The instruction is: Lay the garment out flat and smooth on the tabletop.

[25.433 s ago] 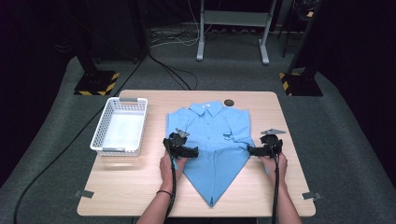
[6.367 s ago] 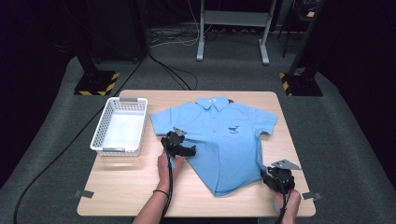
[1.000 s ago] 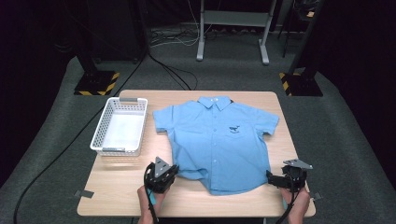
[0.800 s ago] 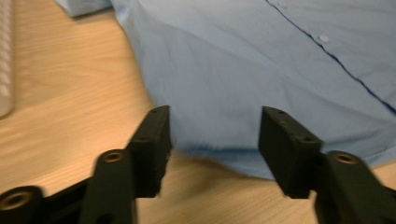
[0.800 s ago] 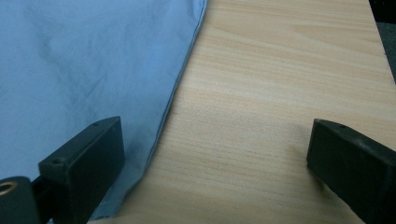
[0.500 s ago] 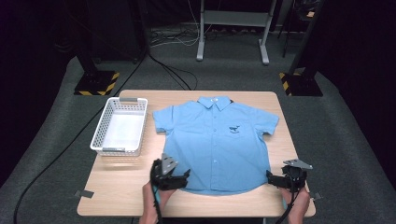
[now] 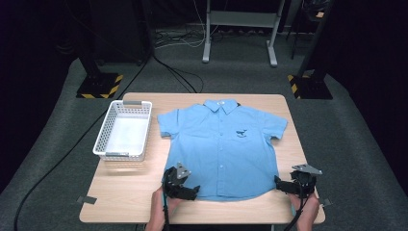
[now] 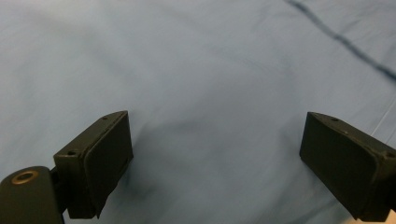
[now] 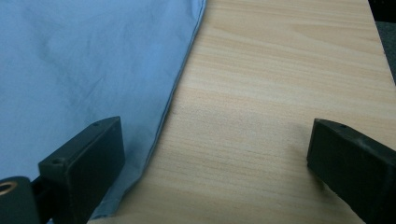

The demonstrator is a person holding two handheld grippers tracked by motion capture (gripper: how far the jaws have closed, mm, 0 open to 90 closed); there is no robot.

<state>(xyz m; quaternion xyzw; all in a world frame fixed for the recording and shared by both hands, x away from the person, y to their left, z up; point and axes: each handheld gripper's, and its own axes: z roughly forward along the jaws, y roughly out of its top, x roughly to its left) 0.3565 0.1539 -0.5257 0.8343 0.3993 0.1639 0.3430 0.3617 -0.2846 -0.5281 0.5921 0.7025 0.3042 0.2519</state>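
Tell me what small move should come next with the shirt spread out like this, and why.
Probably lift the left gripper clear of the blue shirt. Its jaws have just been opening, they stand wide over flat cloth with nothing pinched, and the shirt lies spread front up on the table. The right gripper is open too, beside the hem corner.

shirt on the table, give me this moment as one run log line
shirt: flat, face up, near hem at table edge | left gripper: jaws just opened, open over hem, nothing gripped | right gripper: open at hem corner | basket: left of shirt
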